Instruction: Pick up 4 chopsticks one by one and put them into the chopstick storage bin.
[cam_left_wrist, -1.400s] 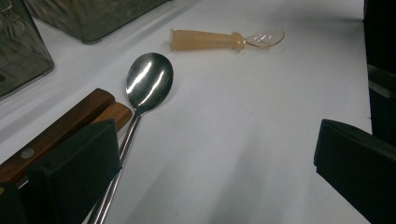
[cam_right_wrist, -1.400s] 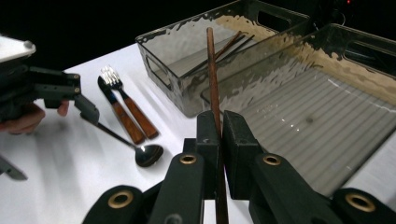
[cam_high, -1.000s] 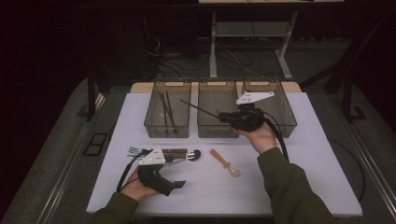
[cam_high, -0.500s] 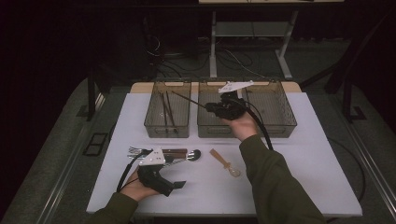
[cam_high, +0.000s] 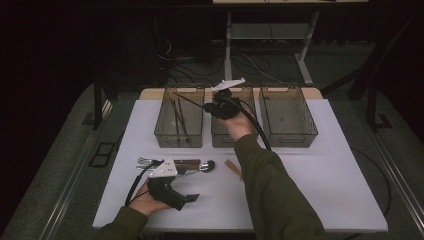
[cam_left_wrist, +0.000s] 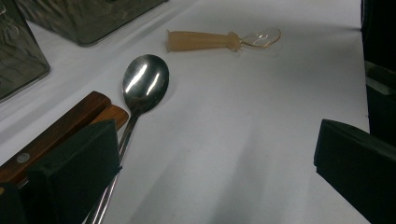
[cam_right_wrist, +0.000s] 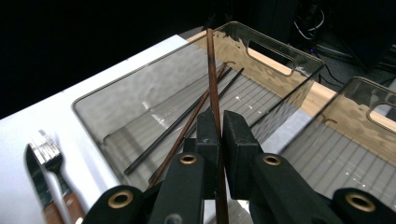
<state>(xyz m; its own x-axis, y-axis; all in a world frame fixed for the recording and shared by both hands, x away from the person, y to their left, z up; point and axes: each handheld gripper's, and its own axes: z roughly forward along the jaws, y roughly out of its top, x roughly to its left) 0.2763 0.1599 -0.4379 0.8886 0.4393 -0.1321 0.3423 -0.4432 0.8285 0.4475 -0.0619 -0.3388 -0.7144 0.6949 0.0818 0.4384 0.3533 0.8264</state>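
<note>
My right gripper (cam_high: 208, 106) hovers at the gap between the left bin (cam_high: 165, 134) and the middle bin (cam_high: 220, 140), shut on a brown chopstick (cam_high: 187, 97) that slants out over the left bin. In the right gripper view the jaws (cam_right_wrist: 221, 126) pinch that chopstick (cam_right_wrist: 211, 65) above the left bin (cam_right_wrist: 93, 105), where a few chopsticks (cam_right_wrist: 187, 116) lie. My left gripper (cam_high: 189, 185) rests open on the table's near left. In its own view the gripper (cam_left_wrist: 215, 163) has nothing between its jaws, beside a metal spoon (cam_left_wrist: 144, 81) and wooden handles (cam_left_wrist: 60, 130).
A third bin (cam_high: 287, 117) stands at the back right. A fork and knives (cam_high: 150, 161) lie by the left gripper, also seen as fork and knife (cam_right_wrist: 46, 158). A small spoon with a tan handle (cam_left_wrist: 210, 40) lies mid-table (cam_high: 231, 167).
My right gripper carried the chopstick leftward, from over the right bin to the gap between middle and left bins. The left gripper stayed put.
</note>
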